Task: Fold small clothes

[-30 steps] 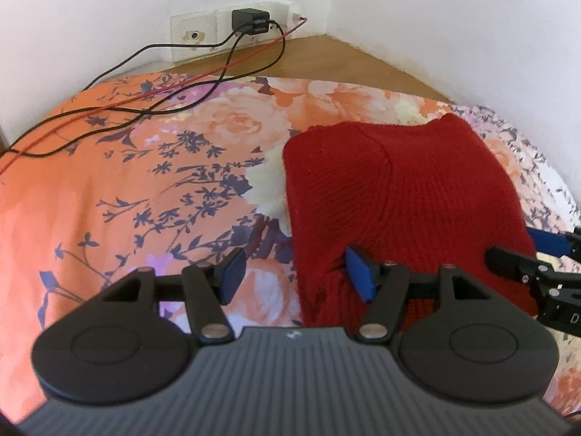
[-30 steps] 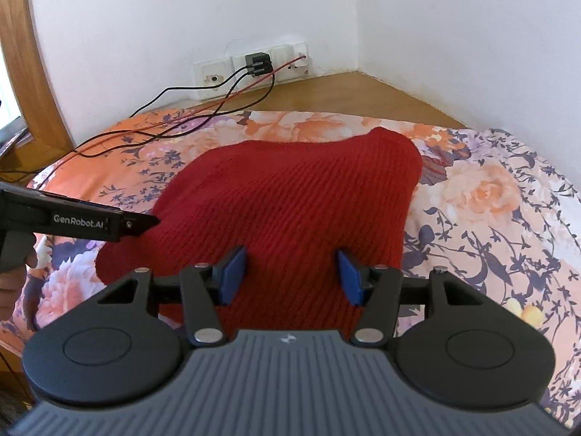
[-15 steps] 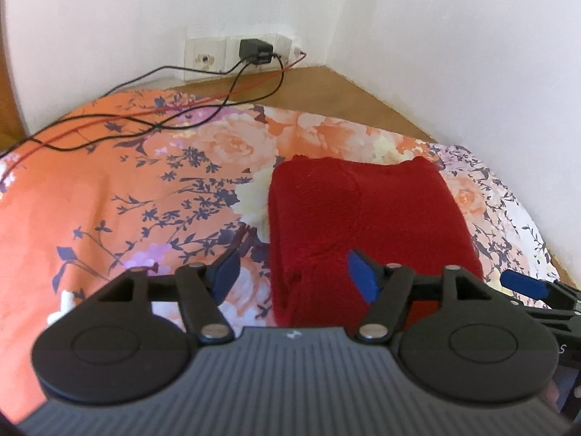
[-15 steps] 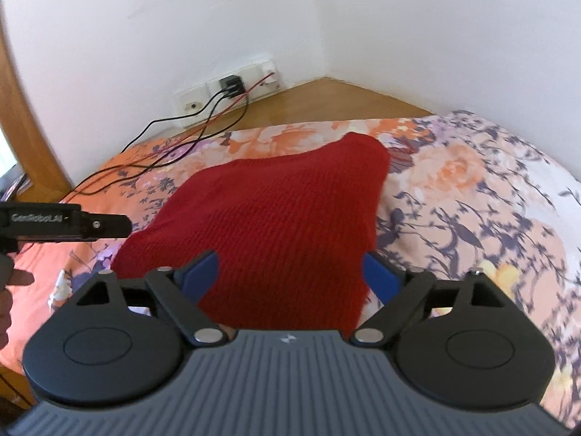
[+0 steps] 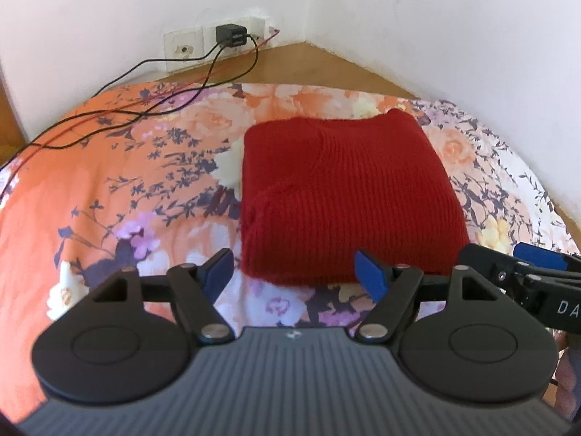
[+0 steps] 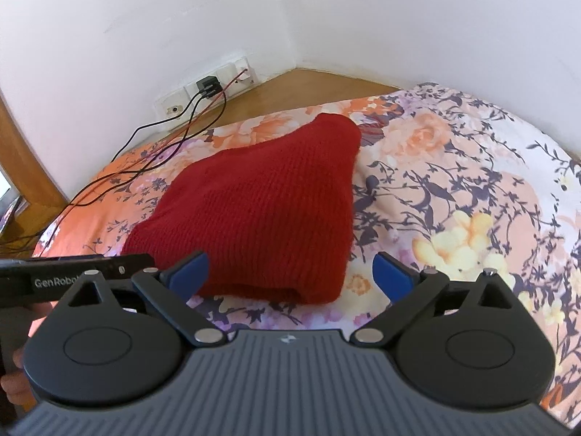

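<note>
A red knitted garment (image 5: 345, 189) lies folded into a compact block on the floral bedspread (image 5: 109, 181); the right wrist view shows the same garment (image 6: 261, 214). My left gripper (image 5: 294, 272) hovers open just short of its near edge, holding nothing. Open as well, my right gripper (image 6: 290, 270) sits back from the near hem with empty fingers. At the right edge of the left wrist view the right gripper (image 5: 523, 265) appears from the side. The left gripper (image 6: 87, 272) juts in from the left edge of the right wrist view.
Black and red cables (image 5: 138, 109) trail across the bedspread's far left from a charger (image 5: 231, 35) plugged into wall sockets. A wooden ledge (image 5: 308, 61) runs along the white walls in the corner. A wooden frame (image 6: 25, 167) stands at the left.
Both grippers have drawn back from the red garment, which now lies free on the bed. The right gripper's fingers spread wider apart.
</note>
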The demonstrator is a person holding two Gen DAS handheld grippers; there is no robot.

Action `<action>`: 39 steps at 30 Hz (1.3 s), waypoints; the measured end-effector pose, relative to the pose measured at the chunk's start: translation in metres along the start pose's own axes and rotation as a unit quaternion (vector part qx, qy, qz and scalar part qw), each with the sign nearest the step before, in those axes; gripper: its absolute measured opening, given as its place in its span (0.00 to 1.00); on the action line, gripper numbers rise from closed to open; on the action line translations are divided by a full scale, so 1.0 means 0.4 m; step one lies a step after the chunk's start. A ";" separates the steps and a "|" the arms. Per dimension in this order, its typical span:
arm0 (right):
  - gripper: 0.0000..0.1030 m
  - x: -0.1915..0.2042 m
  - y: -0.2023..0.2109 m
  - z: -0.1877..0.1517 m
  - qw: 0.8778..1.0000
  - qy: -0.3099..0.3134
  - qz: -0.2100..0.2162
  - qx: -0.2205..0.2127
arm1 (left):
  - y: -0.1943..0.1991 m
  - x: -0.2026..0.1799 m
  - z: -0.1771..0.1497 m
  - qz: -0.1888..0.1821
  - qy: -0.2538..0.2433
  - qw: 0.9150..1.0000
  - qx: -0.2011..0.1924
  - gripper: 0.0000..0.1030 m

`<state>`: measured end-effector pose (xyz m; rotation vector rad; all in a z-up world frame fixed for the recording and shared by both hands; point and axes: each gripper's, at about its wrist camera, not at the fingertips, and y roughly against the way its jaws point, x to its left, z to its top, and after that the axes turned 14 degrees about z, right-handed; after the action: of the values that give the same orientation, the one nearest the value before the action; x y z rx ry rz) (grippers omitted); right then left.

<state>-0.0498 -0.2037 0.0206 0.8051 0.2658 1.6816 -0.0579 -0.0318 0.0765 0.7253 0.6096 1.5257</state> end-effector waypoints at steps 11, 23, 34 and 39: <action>0.99 -0.002 -0.017 -0.015 1.000 -0.009 -0.003 0.014 | -0.012 -0.025 -0.016 0.018 -0.007 1.000 0.019 0.73; 0.99 0.000 -0.034 -0.015 1.000 -0.008 -0.001 0.026 | -0.025 -0.026 -0.019 0.028 -0.005 0.999 0.032 0.73; 0.99 0.001 -0.042 -0.015 0.999 -0.006 0.001 0.032 | -0.021 -0.027 -0.017 0.026 -0.006 0.999 0.025 0.73; 0.99 0.001 -0.042 -0.015 1.000 -0.004 0.000 0.031 | -0.025 -0.027 -0.016 0.027 -0.005 0.999 0.028 0.73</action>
<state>-0.0406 -0.1971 0.0069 0.8589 0.3131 1.6768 -0.0560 -0.0416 0.0638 0.7972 0.6331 1.5586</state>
